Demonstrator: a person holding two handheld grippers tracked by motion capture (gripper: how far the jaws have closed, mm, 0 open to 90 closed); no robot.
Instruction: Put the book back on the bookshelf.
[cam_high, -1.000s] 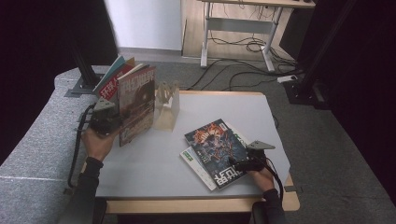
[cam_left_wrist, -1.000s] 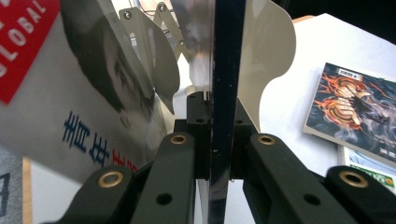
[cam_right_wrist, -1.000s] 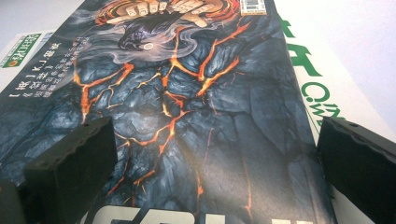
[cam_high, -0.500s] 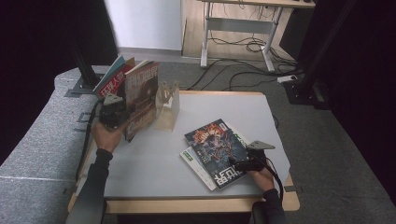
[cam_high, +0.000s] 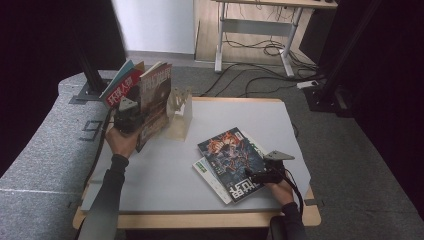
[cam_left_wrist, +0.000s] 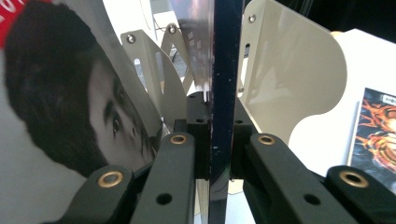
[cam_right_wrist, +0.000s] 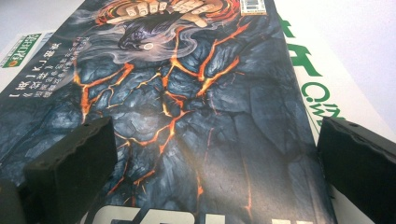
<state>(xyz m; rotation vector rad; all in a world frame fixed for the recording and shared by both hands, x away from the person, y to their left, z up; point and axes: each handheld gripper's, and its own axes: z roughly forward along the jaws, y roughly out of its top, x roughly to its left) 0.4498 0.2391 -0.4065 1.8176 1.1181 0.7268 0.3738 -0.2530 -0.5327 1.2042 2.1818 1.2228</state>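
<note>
While the left gripper (cam_left_wrist: 219, 140) clamps an upright magazine (cam_high: 152, 102) at the rack (cam_high: 179, 112), the right gripper (cam_right_wrist: 215, 154) hovers, jaws apart.
Up close, 1 lava-cover magazine (cam_right_wrist: 187, 116) lies flat beneath it.

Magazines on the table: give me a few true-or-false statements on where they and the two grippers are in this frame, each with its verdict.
1. The left gripper has its fingers shut on the edge of an upright magazine. True.
2. The upright magazine is at the beige file rack. True.
3. The right gripper is lifting the lava-cover magazine off the table. False: that magazine lies flat on a green-and-white magazine, and the fingers stand apart over it.
4. The red-cover magazine lies flat mid-table. False: it leans at the far left.
</note>
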